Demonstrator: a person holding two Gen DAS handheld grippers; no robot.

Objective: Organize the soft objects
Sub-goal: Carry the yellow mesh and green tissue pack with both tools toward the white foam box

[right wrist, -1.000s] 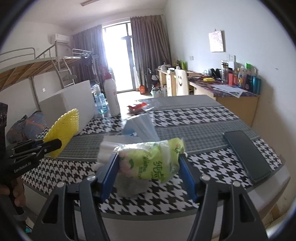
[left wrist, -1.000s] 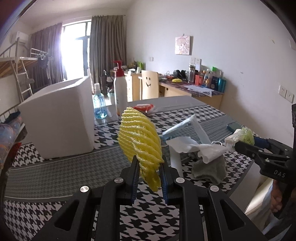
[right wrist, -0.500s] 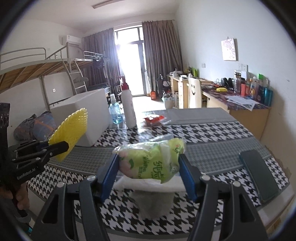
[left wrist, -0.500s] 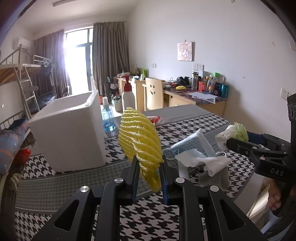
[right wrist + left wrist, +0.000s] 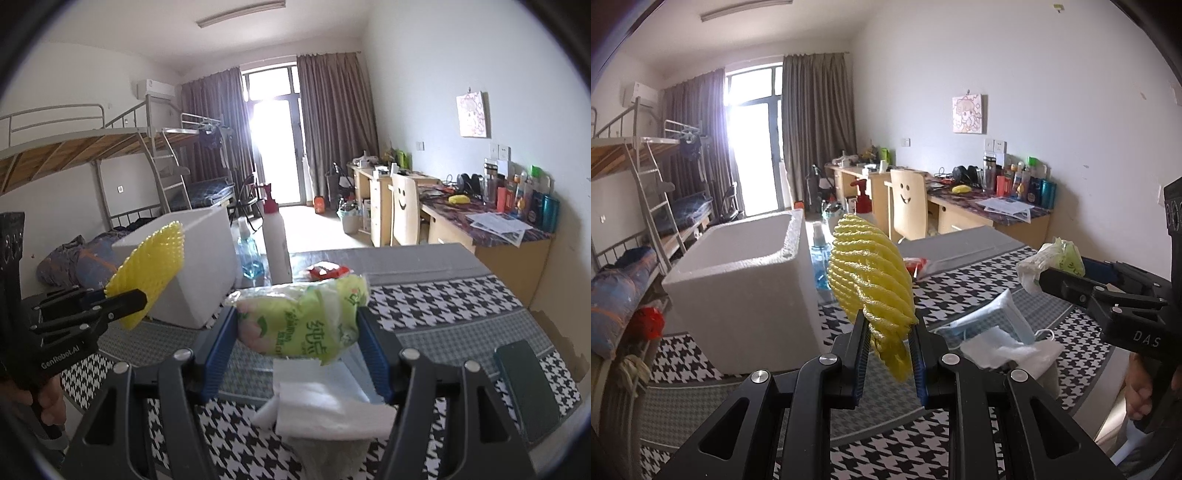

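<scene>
Your left gripper has its jaws clenched on the yellow foam net, which stands upright between them, lifted clear of the counter. Your right gripper is grasping the green tissue pack across its length, also in the air. Just below and ahead of the right jaws lie the loose tissues and the blue face mask, yet to be sorted. Beyond the left jaws, to their left, the white foam box stands open-topped.

You look to be mid-carry, both soft items lifted. The box seems the likely destination: next you would bring each pair of jaws over its opening and release.

Compared with a second ago, both grippers sit higher; the box's inside now shows, and the tissue pile has dropped lower in view.
</scene>
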